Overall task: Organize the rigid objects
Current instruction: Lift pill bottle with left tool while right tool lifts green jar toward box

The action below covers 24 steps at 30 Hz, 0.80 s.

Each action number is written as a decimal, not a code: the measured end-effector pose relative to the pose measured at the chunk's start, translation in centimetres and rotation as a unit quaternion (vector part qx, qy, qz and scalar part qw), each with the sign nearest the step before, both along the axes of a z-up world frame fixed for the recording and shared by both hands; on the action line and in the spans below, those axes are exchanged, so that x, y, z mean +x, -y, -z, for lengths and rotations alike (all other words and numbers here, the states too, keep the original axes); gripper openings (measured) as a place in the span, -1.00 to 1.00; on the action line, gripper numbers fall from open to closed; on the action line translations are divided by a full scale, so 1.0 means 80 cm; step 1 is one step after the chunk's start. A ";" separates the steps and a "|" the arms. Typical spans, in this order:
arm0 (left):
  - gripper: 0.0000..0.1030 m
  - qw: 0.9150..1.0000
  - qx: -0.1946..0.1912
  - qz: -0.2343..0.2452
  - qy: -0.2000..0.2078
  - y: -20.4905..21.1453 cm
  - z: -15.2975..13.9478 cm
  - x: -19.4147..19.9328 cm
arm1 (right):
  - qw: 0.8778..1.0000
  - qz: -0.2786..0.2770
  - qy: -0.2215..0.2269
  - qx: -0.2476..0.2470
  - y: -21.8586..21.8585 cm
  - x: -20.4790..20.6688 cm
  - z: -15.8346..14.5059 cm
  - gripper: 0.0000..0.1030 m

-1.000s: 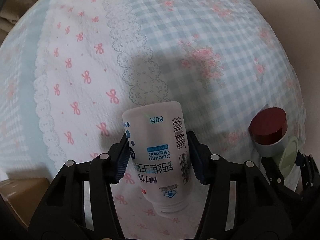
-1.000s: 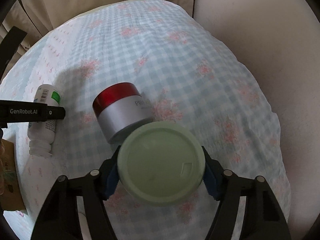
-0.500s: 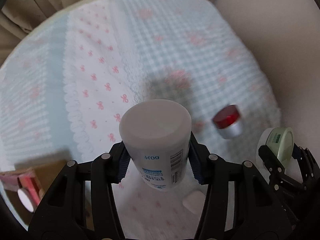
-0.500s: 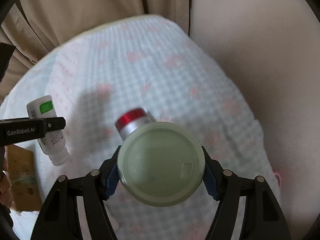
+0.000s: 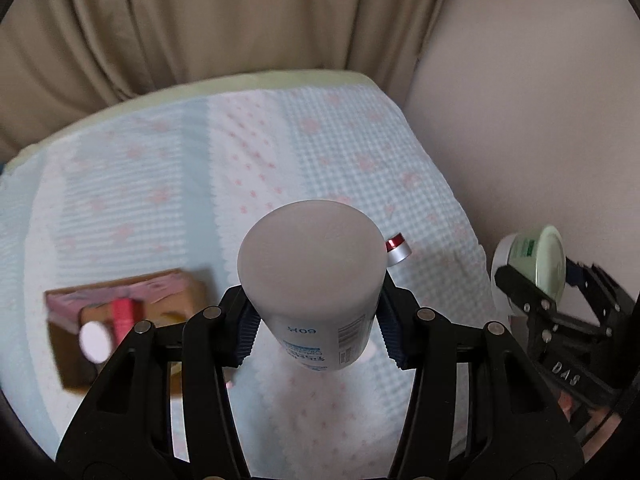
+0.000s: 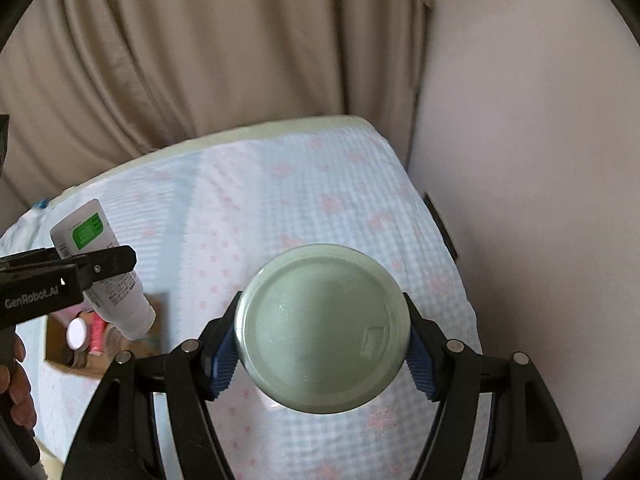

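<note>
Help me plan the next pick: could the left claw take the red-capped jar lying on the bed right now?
Probably not: the left claw is shut on the white bottle, so nothing else fits. The red-capped jar itself lies unobstructed.

Both grippers are matte black plastic linkages with silver pivot screws and ribbed blue pads (image 5: 245,336) on the fingertips. The left gripper (image 5: 316,338) has white "GenRobot.AI" lettering down its side, and the right gripper (image 6: 322,354) shows raised letters, maybe "DAS", too blurry to be sure. Bare-skinned fingers (image 6: 18,384) show at the edge.
</note>
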<state>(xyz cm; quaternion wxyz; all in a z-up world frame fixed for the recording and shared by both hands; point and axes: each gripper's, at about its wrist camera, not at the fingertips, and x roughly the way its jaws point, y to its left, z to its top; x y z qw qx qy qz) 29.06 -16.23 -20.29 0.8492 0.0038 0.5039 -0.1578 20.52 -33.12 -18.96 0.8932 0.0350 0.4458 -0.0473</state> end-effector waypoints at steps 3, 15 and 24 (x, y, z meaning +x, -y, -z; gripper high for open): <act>-0.08 1.000 0.000 -0.019 0.007 -0.039 -0.018 -0.025 | 0.999 -0.032 0.008 0.004 -0.031 -0.006 -0.027 0.28; -0.08 0.995 -0.010 -0.096 0.007 -0.249 -0.036 -0.081 | 0.992 -0.120 0.022 0.013 -0.201 -0.034 -0.066 0.28; -0.08 0.997 -0.007 -0.078 -0.020 -0.397 0.000 -0.049 | 0.995 -0.096 -0.010 0.034 -0.326 -0.014 -0.041 0.28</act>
